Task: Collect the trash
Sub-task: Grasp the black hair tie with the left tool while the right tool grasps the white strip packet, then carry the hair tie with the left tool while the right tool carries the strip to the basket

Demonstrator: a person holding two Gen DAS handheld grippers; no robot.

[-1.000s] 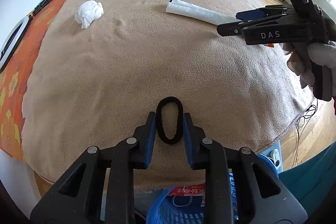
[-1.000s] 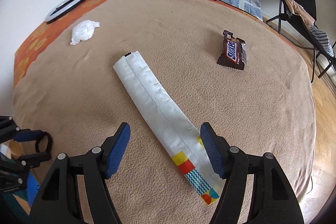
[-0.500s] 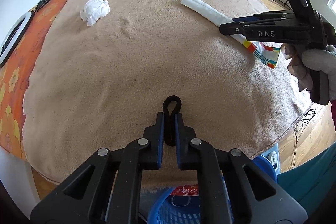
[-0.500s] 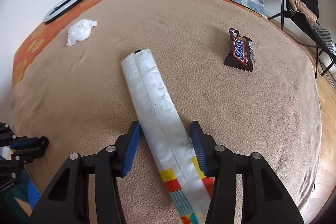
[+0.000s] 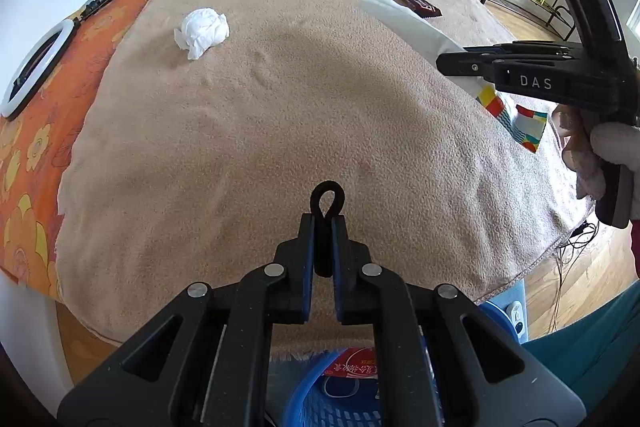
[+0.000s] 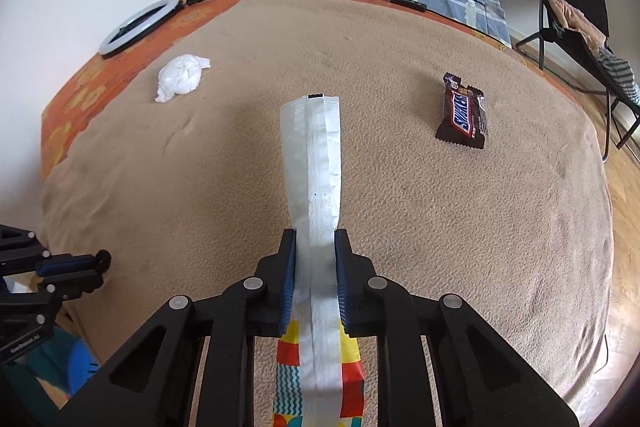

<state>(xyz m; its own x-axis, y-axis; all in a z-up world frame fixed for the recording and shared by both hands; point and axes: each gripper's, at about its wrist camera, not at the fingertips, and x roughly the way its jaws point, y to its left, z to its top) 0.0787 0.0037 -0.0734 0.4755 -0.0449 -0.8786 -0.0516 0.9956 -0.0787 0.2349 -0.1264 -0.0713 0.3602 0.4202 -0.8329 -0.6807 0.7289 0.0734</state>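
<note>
Left gripper (image 5: 325, 227): its jaws are pressing together on a black elastic hair-tie loop (image 5: 327, 203), the free end of the loop poking out past the tips above the tan fleece blanket (image 5: 280, 99).
Right gripper (image 6: 316, 259): its jaws are closing on a long white foil wrapper with a colourful patterned end (image 6: 314, 179); the pads are pinching the strip across its width, with the white length reaching forward over the blanket and the patterned end hanging back under the gripper.
Trash waiting: a crumpled white tissue ball (image 6: 180, 77) is lying far left on the blanket, and a brown chocolate-bar wrapper (image 6: 462, 119) is lying to the right, both well apart from the grippers.
Bin: a blue plastic basket (image 5: 320, 399) is sitting just below the blanket's near edge, under the left gripper.
Doing it well: both grips probably want to be firm before lifting; the wrapper looks slippery and floppy, so lifting it slowly and carrying it clear of the blanket edge should be keeping it from sliding out.
</note>
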